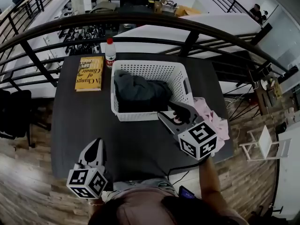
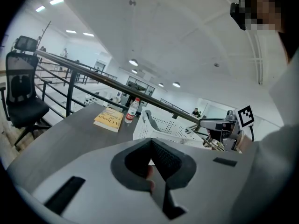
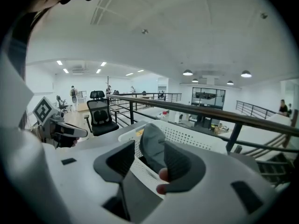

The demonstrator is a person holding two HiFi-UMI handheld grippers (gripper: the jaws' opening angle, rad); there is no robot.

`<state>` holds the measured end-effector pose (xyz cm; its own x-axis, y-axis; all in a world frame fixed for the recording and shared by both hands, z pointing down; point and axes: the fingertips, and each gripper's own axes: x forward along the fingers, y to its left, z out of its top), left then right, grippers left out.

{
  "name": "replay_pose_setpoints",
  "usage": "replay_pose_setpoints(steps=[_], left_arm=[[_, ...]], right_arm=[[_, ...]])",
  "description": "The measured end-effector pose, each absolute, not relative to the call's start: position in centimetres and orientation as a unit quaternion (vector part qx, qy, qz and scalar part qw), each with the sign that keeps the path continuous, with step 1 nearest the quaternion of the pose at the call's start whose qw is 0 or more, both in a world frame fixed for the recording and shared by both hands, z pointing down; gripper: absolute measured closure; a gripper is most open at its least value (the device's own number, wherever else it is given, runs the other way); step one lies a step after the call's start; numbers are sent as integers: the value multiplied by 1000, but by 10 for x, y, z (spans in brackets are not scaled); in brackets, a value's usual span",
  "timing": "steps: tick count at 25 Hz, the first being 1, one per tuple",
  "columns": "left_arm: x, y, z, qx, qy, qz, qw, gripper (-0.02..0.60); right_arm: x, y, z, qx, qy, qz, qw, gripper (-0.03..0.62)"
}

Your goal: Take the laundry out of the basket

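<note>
The white laundry basket [image 1: 136,115] sits in the middle of the dark desk [image 1: 136,149], and a dark grey garment [image 1: 138,93] is still bundled inside it. On the desk at about 4 o'clock from the basket, touching its right wall, lies a pink garment [image 1: 221,125].

The right hand-held gripper [image 1: 169,111] hovers over the basket's near right corner, above the pink garment. Its jaws stand partly open and grip nothing. Its own view shows the basket rim and the grey garment through the gap, and the pads are not pressing on either.

The left hand-held gripper [image 1: 97,143] is low at 7 o'clock from the basket, well apart from it above the desk's near edge. Its jaws are closed together and empty.

A yellow book [image 1: 89,73] lies at 10 o'clock from the basket. A clear bottle [image 1: 110,53] with a red cap stands at 11 o'clock, just beside the book. A dark railing [image 1: 154,18] runs behind the desk.
</note>
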<state>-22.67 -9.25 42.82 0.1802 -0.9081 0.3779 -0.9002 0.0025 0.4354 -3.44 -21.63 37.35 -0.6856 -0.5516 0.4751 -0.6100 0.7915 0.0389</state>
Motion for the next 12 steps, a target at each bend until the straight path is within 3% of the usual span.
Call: replay_pose_setpoints(steps=[12], left_arm=[[-245, -94, 456, 655, -677, -3, 335, 584]], right_arm=[[-65, -284, 398, 233, -921, 63, 307, 314]])
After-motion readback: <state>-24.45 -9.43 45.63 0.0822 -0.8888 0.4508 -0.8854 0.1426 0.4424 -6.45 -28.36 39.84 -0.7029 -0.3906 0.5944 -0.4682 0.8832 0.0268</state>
